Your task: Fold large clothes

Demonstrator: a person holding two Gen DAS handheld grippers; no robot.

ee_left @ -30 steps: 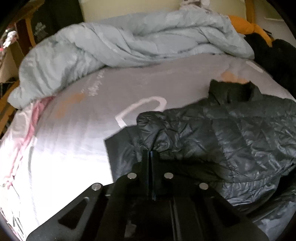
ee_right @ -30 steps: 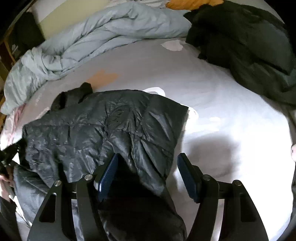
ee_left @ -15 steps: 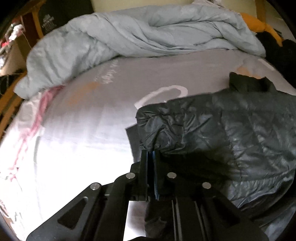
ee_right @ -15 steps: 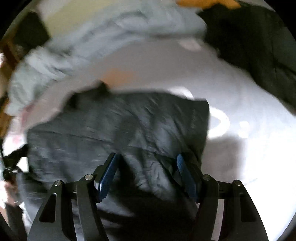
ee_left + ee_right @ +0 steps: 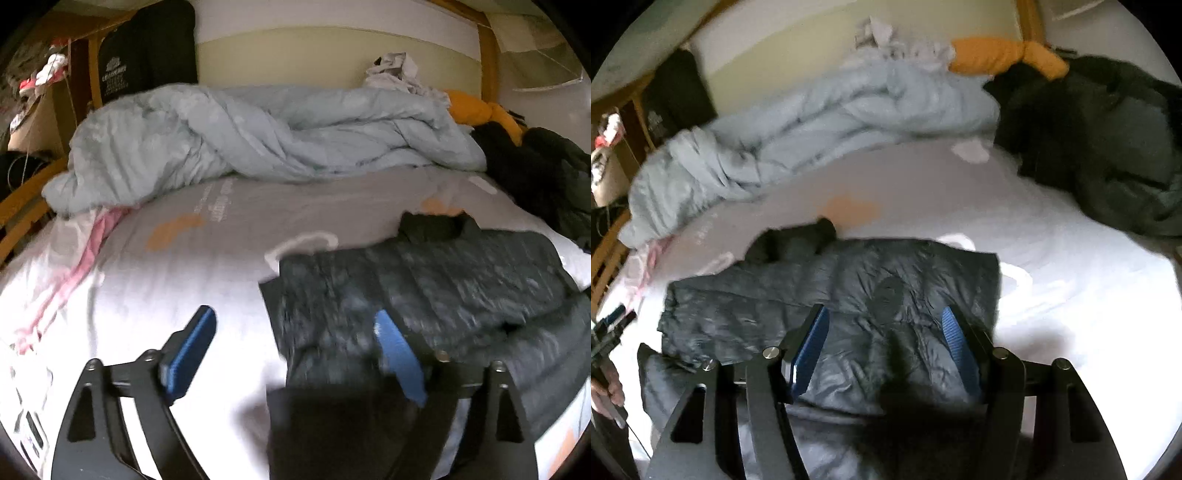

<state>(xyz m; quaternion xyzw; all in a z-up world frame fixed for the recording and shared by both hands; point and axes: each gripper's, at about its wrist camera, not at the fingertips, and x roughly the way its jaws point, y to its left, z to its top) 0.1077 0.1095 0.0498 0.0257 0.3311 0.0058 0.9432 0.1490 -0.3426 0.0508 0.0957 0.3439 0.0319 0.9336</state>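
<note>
Dark puffer jacket [image 5: 849, 291] laid on bed [image 5: 177, 280], left tool [image 5: 291, 350] opening, nothing gripped, right tool [image 5: 882, 343] held released above it

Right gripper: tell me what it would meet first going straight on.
Probably the dark puffer jacket on the bed: it fills the gap between the open right gripper fingers, though the depth is unclear.
</note>
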